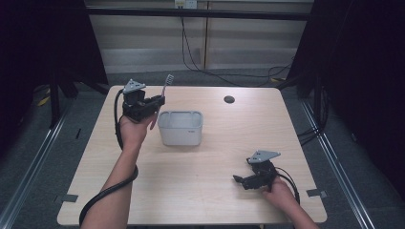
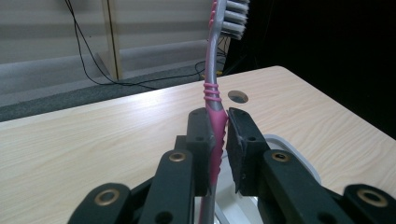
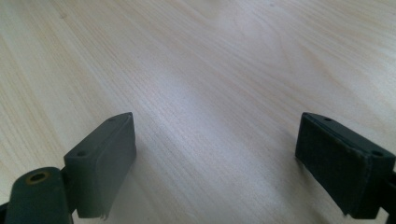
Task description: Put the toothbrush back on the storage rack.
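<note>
A pink and grey toothbrush (image 1: 164,89) stands upright, bristles up, in my left gripper (image 1: 157,101), just left of a white rectangular holder (image 1: 180,127) at mid table. In the left gripper view the black jaws are shut on the toothbrush (image 2: 215,102) by its pink handle, and the holder's white rim (image 2: 299,154) shows below them. My right gripper (image 1: 241,180) rests low over the table near the front right. In the right gripper view its jaws stand wide apart over bare wood with nothing between them.
The light wooden table (image 1: 200,191) has a round cable hole (image 1: 229,99) at the back. Black cables lie on the grey floor behind the table. Metal rails run along the floor at both sides.
</note>
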{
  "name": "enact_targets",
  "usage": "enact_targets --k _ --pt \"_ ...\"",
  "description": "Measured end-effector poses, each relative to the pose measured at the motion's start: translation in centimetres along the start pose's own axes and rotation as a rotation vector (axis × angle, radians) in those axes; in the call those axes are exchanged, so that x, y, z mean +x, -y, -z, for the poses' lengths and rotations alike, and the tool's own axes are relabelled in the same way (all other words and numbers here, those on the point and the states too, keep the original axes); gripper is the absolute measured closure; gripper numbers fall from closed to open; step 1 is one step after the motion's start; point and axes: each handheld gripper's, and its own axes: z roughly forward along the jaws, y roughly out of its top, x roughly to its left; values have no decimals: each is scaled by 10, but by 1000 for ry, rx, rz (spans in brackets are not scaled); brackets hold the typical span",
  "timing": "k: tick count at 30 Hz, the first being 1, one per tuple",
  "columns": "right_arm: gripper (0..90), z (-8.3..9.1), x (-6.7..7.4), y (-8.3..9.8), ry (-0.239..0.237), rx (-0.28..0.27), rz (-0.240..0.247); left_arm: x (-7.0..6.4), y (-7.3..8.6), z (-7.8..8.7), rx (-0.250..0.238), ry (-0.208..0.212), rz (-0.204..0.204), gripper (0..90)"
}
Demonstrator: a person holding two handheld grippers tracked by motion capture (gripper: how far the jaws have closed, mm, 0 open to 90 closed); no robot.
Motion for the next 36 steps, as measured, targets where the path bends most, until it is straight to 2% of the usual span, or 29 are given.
enact_targets --k 14,23,36 --pt "118 0 0 0 0 0 0 1 -1 -12 -7 -1 8 798" --pt "119 0 0 0 0 -1 1 -3 -11 -15 -16 3 1 798" --pt "119 0 0 0 0 -1 0 -9 -12 -30 -17 17 0 798"
